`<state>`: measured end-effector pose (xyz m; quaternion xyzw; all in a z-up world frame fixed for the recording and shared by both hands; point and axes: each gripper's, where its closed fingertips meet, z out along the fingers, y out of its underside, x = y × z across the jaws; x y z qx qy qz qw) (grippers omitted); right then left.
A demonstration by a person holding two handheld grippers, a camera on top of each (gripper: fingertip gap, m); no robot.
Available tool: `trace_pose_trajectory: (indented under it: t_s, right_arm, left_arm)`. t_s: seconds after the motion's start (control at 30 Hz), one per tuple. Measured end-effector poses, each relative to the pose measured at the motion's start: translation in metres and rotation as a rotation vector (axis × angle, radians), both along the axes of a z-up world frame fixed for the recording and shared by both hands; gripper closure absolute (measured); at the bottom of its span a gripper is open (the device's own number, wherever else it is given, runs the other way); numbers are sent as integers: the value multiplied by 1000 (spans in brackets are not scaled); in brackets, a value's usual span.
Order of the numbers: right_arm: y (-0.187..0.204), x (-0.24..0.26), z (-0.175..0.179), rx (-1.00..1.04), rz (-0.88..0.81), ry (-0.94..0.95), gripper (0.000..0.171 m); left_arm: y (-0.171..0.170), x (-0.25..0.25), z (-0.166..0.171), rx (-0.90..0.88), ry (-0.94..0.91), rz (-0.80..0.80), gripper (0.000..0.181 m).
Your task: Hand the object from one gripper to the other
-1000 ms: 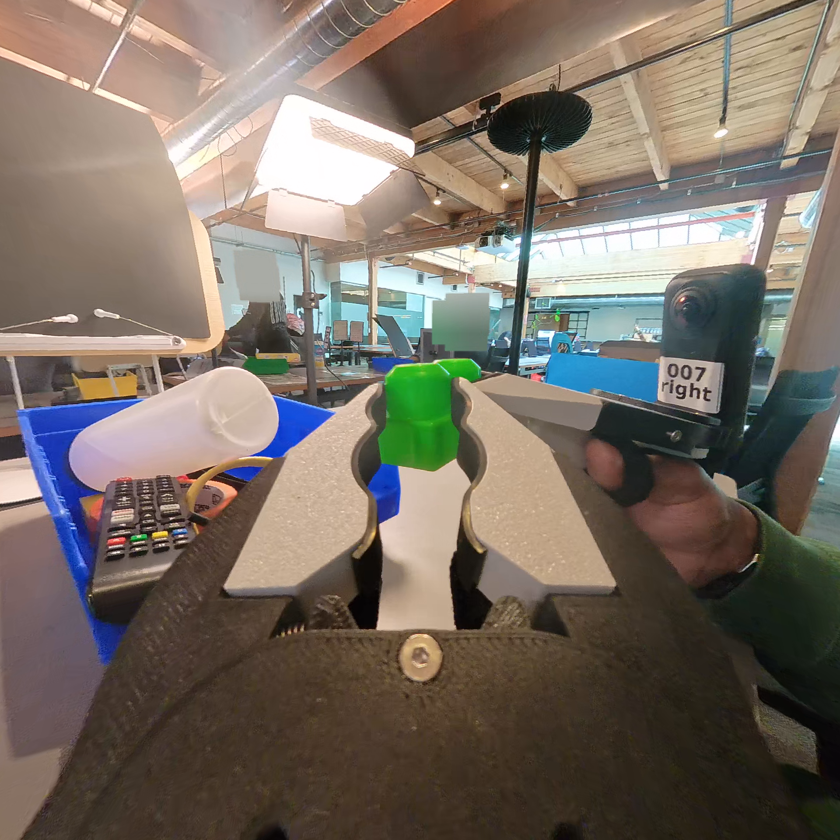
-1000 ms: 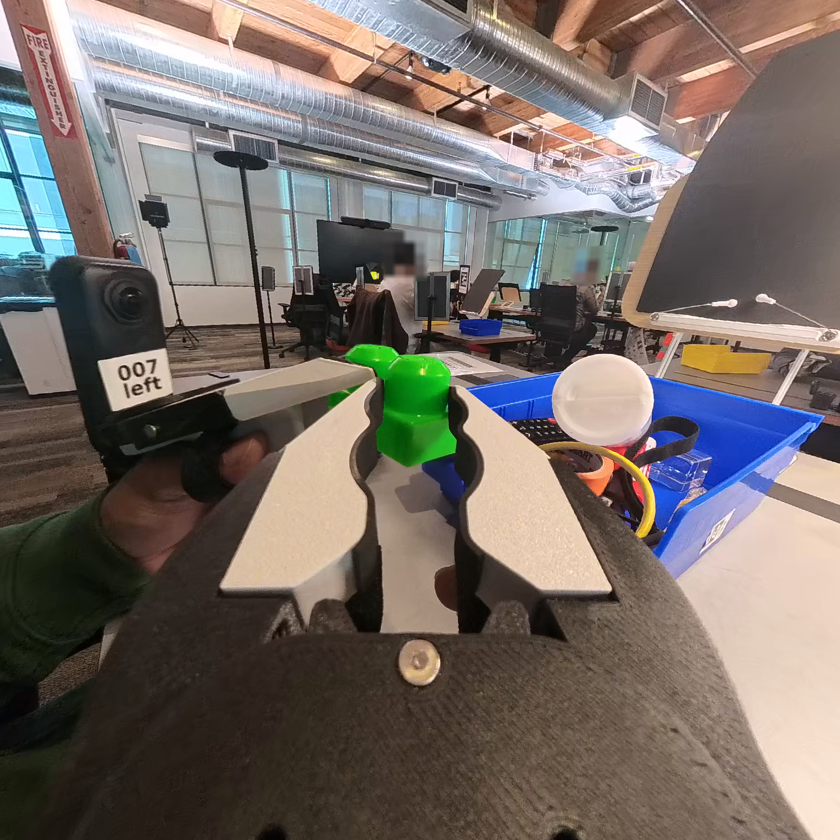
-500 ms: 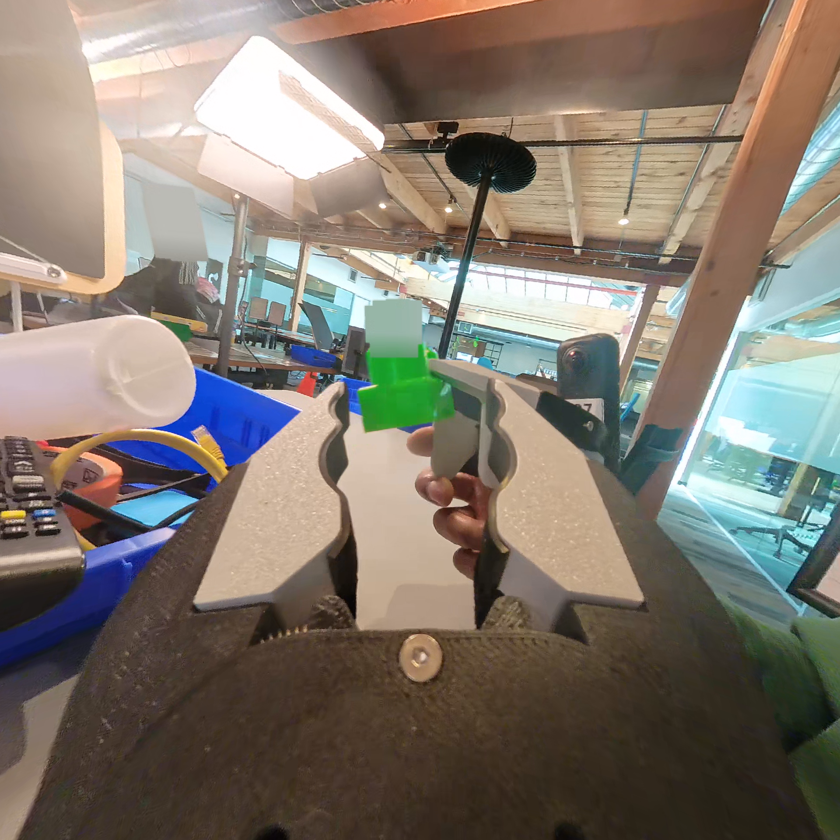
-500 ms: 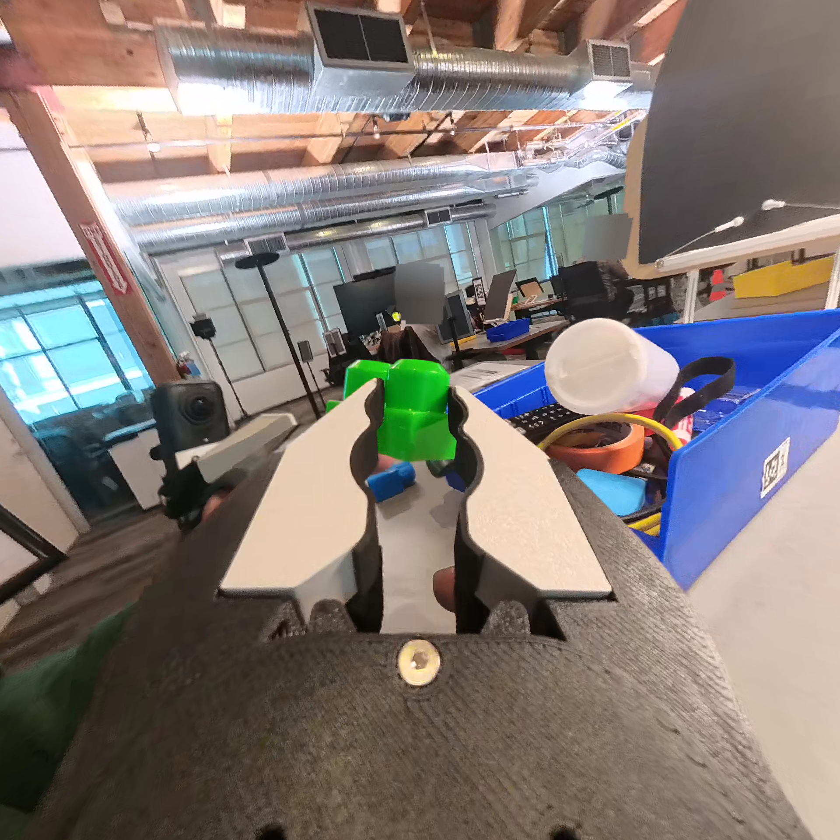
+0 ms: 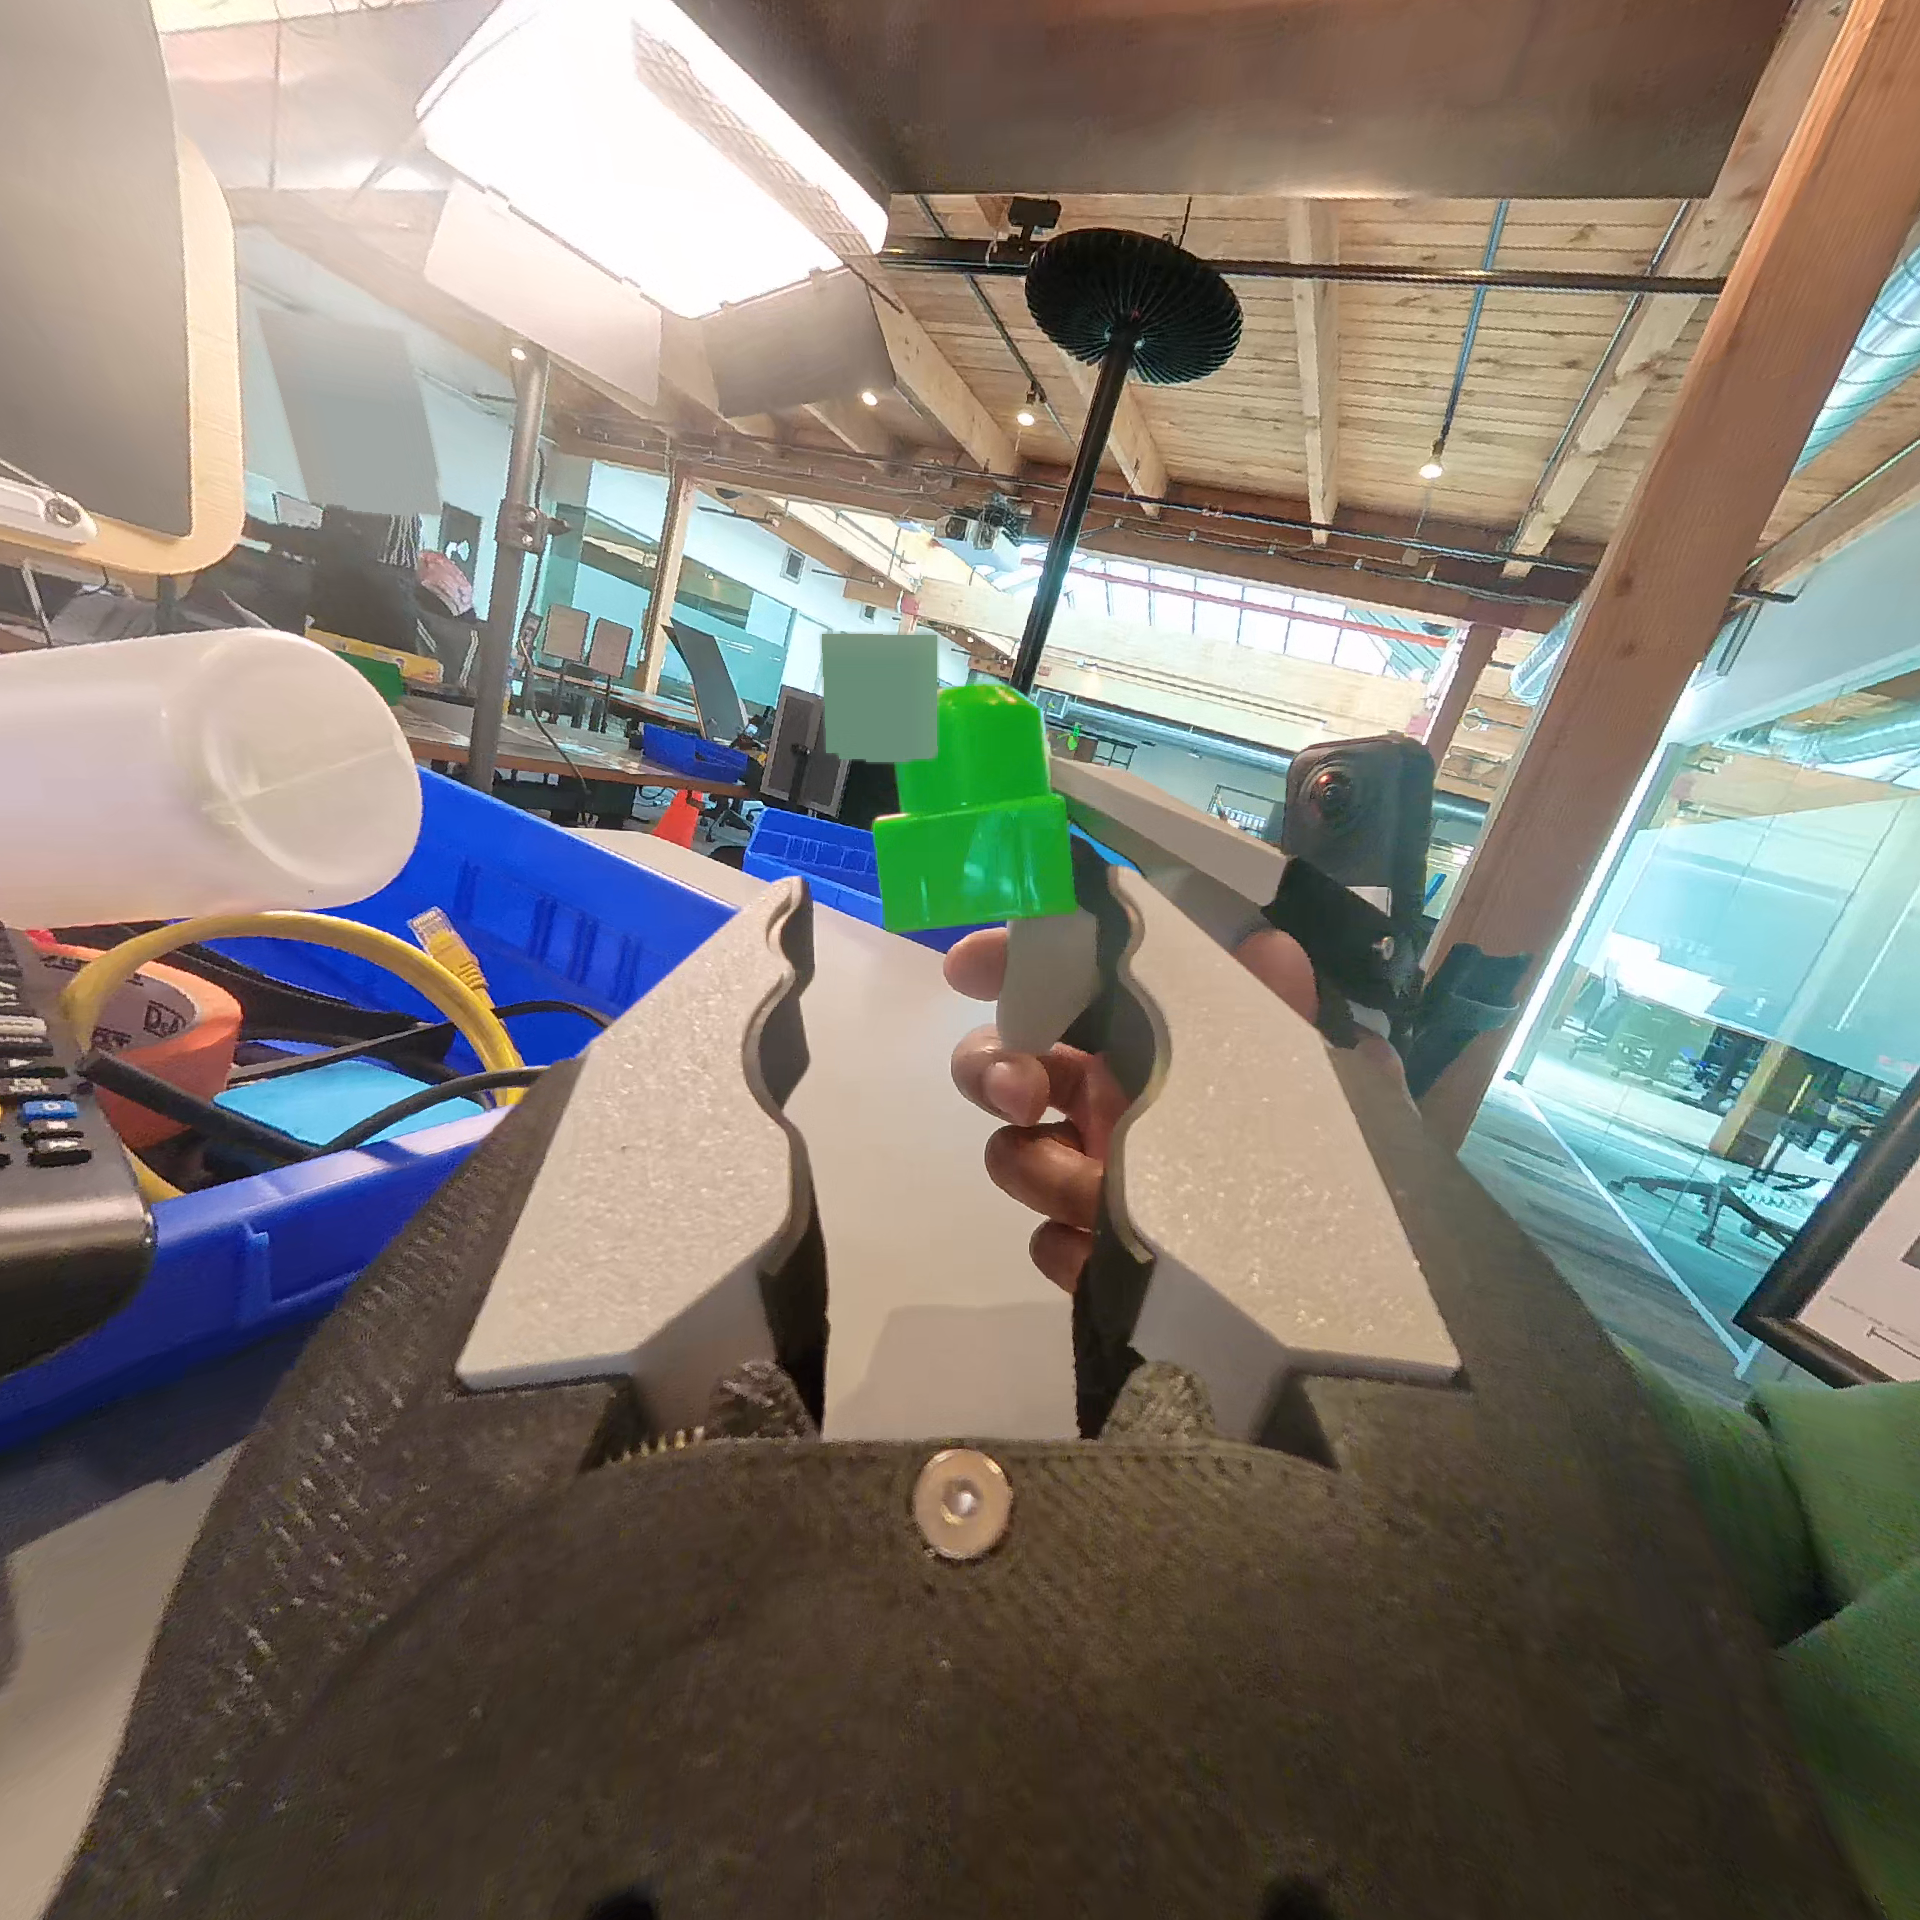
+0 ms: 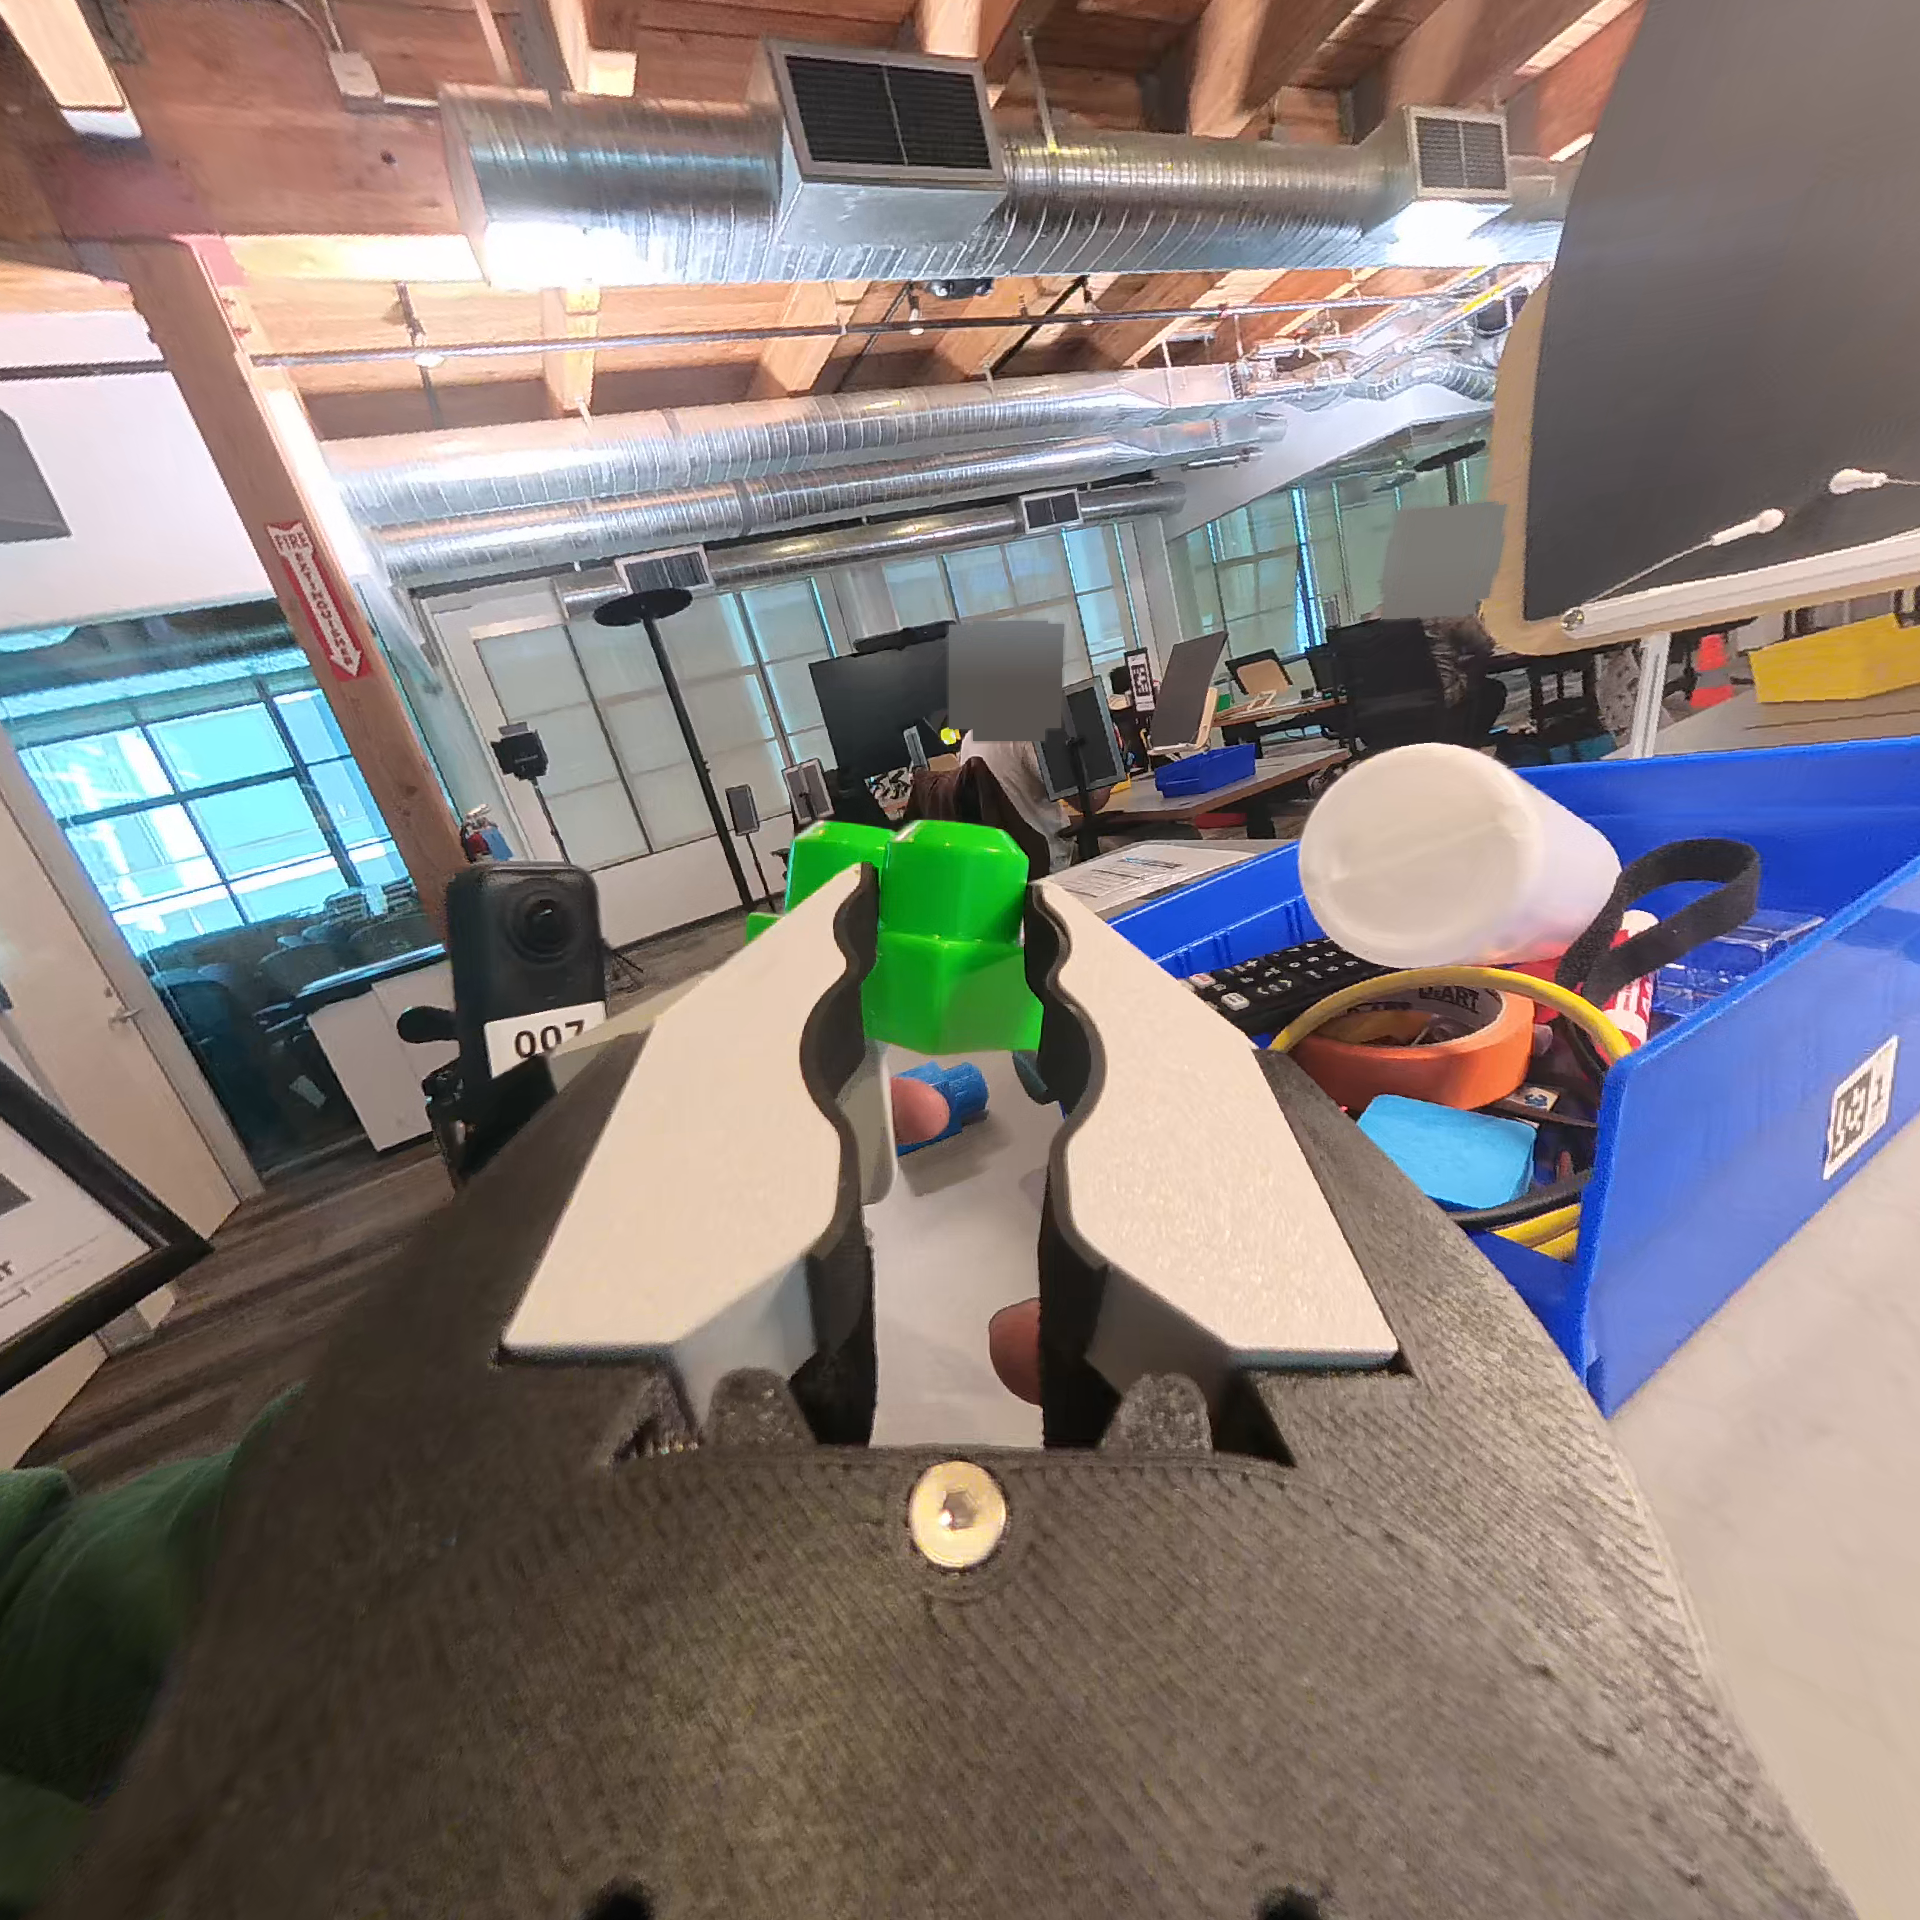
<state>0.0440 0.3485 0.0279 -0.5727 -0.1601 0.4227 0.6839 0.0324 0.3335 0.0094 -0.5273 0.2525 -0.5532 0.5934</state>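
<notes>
The object is a bright green plastic block (image 6: 951,956) with a narrower top. My right gripper (image 6: 951,904) is shut on it, and the block stands between the fingertips, held in the air. In the left wrist view the block (image 5: 971,821) sits just beyond my left gripper (image 5: 956,904), which is open and empty and apart from the block. The right gripper's fingers (image 5: 1039,987) clamp the block's base from the right, with a hand behind them. The left gripper's camera (image 6: 525,930) shows at the left of the right wrist view.
A blue bin (image 6: 1714,1091) stands on the grey table (image 6: 1766,1507). It holds a white bottle (image 6: 1444,852), a remote (image 6: 1278,977), orange tape (image 6: 1423,1049) and a yellow cable (image 5: 312,935). A small blue block (image 6: 956,1096) lies on the table. A wooden post (image 5: 1662,520) stands at the right. The tips of both grippers are at nearly the same place.
One second ago both grippers were shut on the green block. My left gripper has opened, let go and drawn back. The right gripper keeps the block.
</notes>
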Motion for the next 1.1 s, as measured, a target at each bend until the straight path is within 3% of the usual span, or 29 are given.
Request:
trace_pose_trajectory:
  t_s: [0.37,1.1]
  right_arm:
    - [-2,-7,-4,18,-5,-57,143]
    - [-2,-16,-12,-20,37,-68,141]
  left_arm:
    - [-3,-1,1,-21,-23,-49,144]
    - [-2,-14,12,22,-81,-11,146]
